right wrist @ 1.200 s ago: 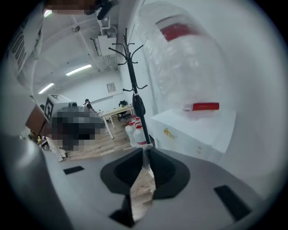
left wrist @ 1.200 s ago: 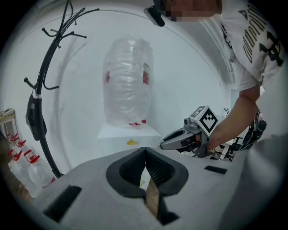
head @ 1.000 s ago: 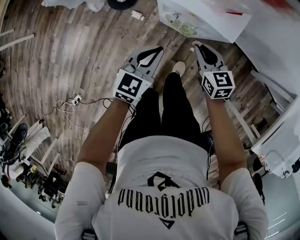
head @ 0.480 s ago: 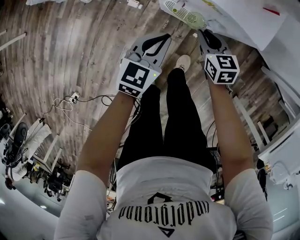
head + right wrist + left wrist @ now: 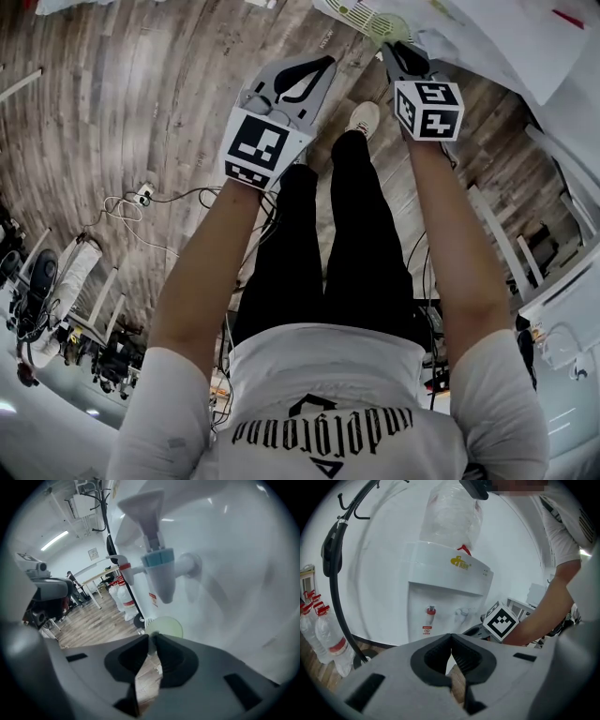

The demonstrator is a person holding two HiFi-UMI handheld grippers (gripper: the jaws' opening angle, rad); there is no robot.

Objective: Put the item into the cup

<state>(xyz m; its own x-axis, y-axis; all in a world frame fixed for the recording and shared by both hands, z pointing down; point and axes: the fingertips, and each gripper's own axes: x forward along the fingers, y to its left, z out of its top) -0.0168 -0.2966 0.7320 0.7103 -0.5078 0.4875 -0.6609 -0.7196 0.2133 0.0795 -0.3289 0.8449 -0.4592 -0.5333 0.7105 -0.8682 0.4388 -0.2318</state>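
Observation:
My right gripper [image 5: 152, 639] is shut on the rim of a pale green cup [image 5: 165, 626]. It holds the cup just below the blue tap [image 5: 160, 573] of a white water dispenser [image 5: 445, 588]. In the head view the right gripper [image 5: 396, 47] reaches forward to the dispenser's front, and the cup [image 5: 384, 28] shows at its tip. My left gripper [image 5: 323, 64] hangs beside it over the wooden floor. In the left gripper view its jaws [image 5: 451, 641] are shut with nothing between them. No other item shows.
A large water bottle [image 5: 450, 513] sits on top of the dispenser, with a red tap [image 5: 431, 612] below it. A black coat stand [image 5: 335, 555] and several plastic bottles [image 5: 328, 639] stand to the left. Cables [image 5: 141, 199] lie on the floor, and white table frames [image 5: 497, 244] stand to the right.
Both grippers have moved forward toward the dispenser. The right one has carried the cup up to the dispenser's front.

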